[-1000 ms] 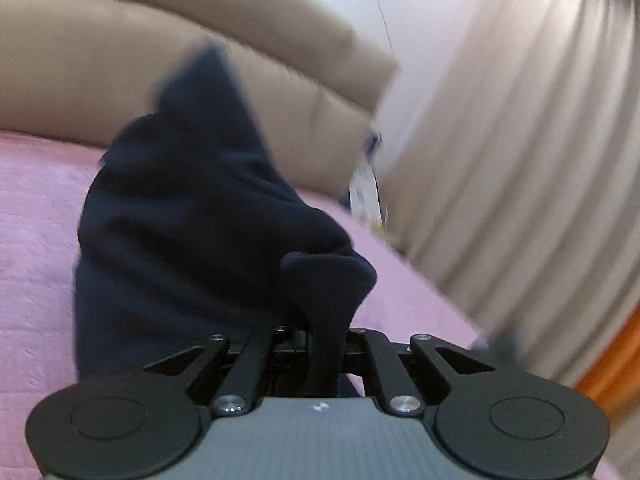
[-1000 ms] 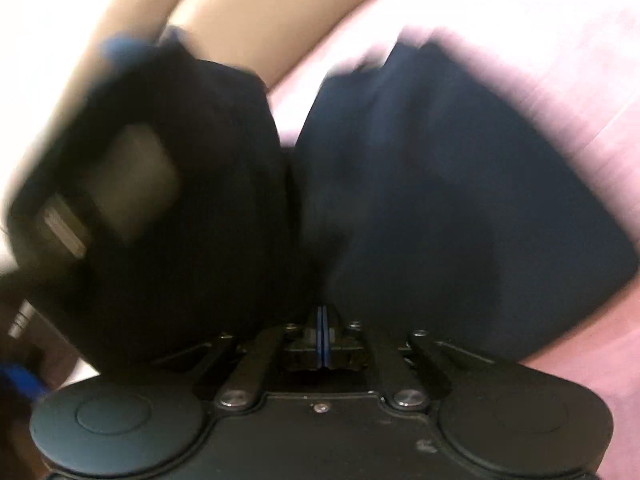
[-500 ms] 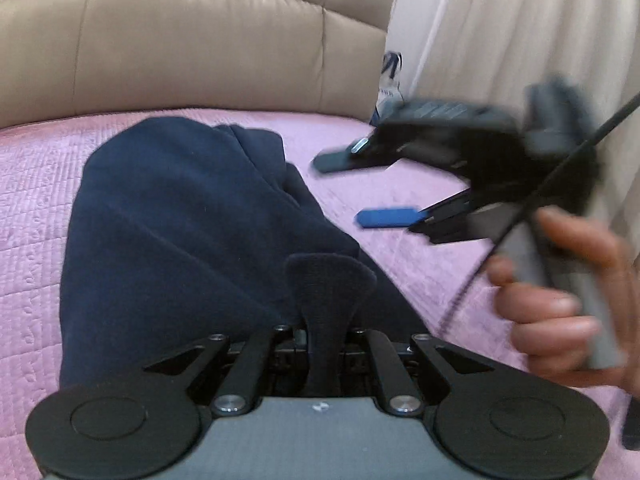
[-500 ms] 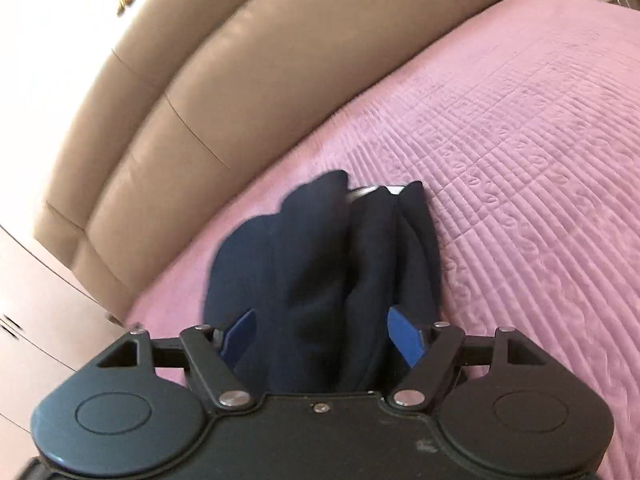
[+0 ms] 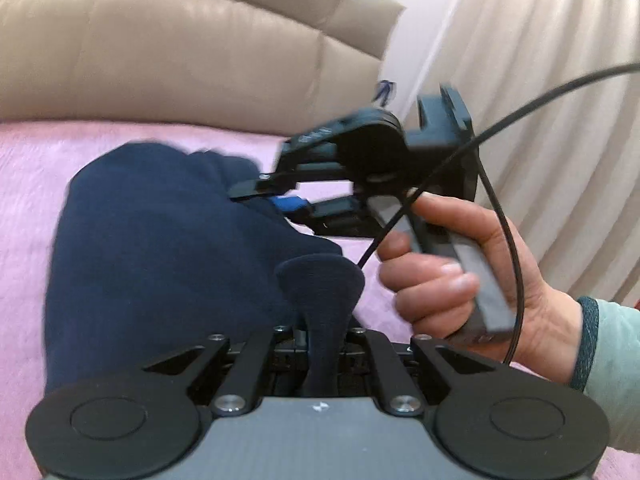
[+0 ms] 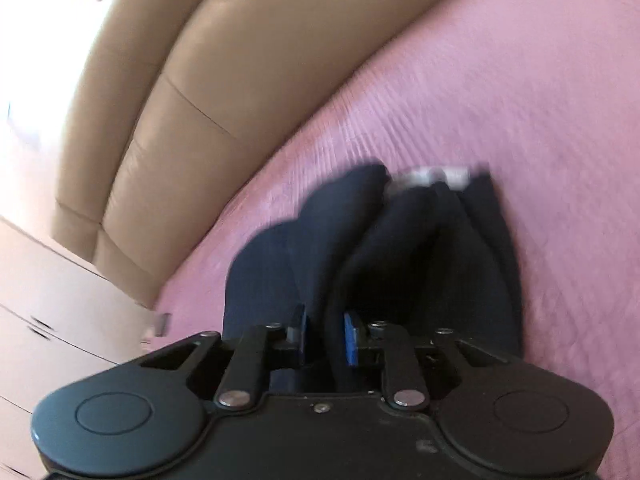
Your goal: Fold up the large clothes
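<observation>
Pink quilted bedding (image 5: 24,184) fills the left wrist view, backed by a tan padded headboard (image 5: 180,52) and pale curtains (image 5: 552,80) to the right. On the cover lies the navy garment (image 5: 160,248), bunched into a thick mound, and the left gripper (image 5: 324,344) has its jaws pressed together on a flap of that cloth, which flares out above them. Beside it on the right, a hand (image 5: 460,272) with a pale green sleeve grips the right gripper (image 5: 280,200), whose blue-padded tips sit at the mound's far right edge, a black cable (image 5: 516,240) looping over the wrist. From the right wrist view the same garment (image 6: 400,248) runs away in long folds across the pink cover (image 6: 500,100), and the right gripper (image 6: 325,334) is closing its jaws with a ridge of the cloth standing between the blue pads (image 6: 351,338); whether they already press on it is hard to say through the motion blur. To do this regrasp well, I judge both pinches should take the same edge with all its layers, then draw apart so the cloth tightens before it is laid over. A pale patch (image 6: 436,174) at the garment's far end is too smeared to identify, and the near hem is hidden beneath both gripper bodies.
</observation>
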Tool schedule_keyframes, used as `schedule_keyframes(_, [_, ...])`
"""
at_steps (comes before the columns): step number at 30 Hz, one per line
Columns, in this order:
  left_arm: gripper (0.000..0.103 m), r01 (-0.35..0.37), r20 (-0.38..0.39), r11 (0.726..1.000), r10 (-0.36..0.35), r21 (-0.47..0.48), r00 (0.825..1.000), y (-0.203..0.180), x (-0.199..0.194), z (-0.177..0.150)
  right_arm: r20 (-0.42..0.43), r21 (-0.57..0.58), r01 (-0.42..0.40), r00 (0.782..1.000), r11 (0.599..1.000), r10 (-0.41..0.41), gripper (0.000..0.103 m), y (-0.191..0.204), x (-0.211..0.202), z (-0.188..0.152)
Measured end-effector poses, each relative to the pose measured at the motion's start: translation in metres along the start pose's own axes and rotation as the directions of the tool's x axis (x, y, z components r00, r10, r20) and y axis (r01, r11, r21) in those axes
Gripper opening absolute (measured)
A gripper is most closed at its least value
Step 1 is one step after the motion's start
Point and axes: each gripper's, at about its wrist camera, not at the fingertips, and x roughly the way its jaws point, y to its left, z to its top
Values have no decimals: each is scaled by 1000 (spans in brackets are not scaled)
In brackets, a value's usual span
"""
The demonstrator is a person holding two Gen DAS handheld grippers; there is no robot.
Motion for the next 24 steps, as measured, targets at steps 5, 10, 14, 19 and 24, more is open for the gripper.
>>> schedule_keyframes(5, [7,-8,-39,998,10,55,999,-22,41,4,45,-103,159,987,982,-155,21,-3,-6,7])
schedule_keyframes(10, [18,-17,-116,999,22,40,993,-8,69,-25,-20,-61,267,963,962,-268,53,-37,31,-17])
schedule_keyframes(14, [55,168,-139,985,-163,27,977,-12,35,-28,41,32,239,970,970,-241,67,-41,-9,-19])
schedule_keyframes(19, [48,289,-84,950,-299,-120,950,20,-23,-17,145,-166,305,948,938,-282,68,3,-83,-35])
schedule_keyframes(24, [41,163,85,965,-148,-206,985,66,-54,7,149,-437,313,950,843,-276,24,69,-97,-105])
